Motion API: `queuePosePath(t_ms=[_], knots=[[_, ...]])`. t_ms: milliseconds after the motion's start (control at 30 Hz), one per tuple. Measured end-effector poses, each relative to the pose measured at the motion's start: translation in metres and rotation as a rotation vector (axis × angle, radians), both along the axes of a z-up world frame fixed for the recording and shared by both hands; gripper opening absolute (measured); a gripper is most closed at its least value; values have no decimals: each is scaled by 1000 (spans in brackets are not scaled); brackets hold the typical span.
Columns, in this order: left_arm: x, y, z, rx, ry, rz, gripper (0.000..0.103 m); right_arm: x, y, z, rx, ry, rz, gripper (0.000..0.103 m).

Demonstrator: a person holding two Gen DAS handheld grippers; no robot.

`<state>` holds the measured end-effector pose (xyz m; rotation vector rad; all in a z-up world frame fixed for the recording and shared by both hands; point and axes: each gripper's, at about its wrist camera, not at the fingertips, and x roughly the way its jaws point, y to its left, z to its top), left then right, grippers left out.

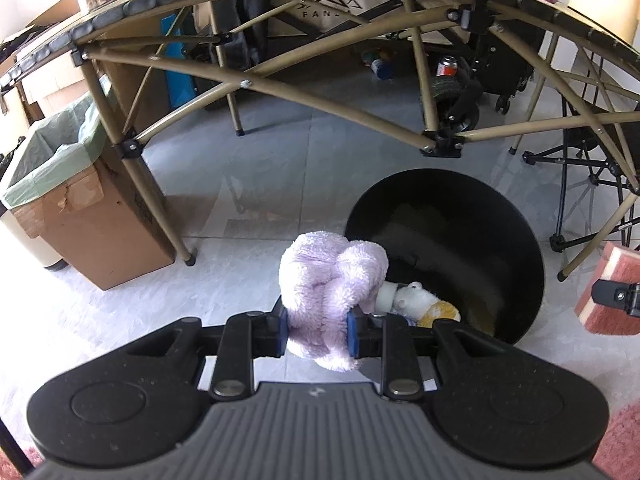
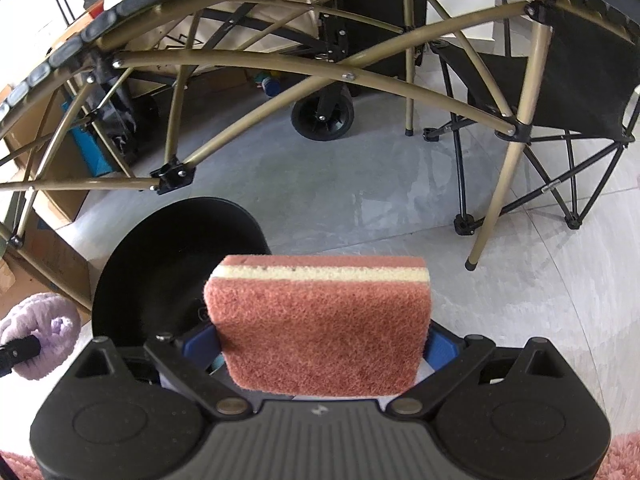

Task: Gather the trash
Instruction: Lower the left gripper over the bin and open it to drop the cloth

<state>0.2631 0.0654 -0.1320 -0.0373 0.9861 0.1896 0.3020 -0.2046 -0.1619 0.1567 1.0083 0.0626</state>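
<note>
My left gripper (image 1: 318,330) is shut on a fluffy lilac cloth (image 1: 328,292), held just at the near left rim of a round black bin (image 1: 460,240) on the floor. Inside the bin lie white and yellow scraps (image 1: 420,304). My right gripper (image 2: 320,346) is shut on a pink sponge with a cream layer (image 2: 320,320), held beside the right rim of the same black bin (image 2: 168,264). In the left wrist view the sponge (image 1: 608,292) shows at the far right; in the right wrist view the lilac cloth (image 2: 40,332) shows at the far left.
A folding table with tan metal legs (image 1: 280,88) arches over the floor behind the bin. A cardboard box lined with a green bag (image 1: 80,200) stands at the left. A black folding chair (image 2: 560,120) and a cart wheel (image 2: 324,116) stand at the right. Pink rug (image 2: 624,456) lies near me.
</note>
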Motion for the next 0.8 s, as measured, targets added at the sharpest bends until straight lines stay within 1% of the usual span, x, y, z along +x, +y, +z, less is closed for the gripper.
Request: queuePosePath(t_ms=[567,800], knots=[[34,-57,4,-25,9,-82,27,4,-29,-6,34,14,-72,99],[49,-76,-2,-37,37,-96,27,4,-32,-7,42,12,-94,99]])
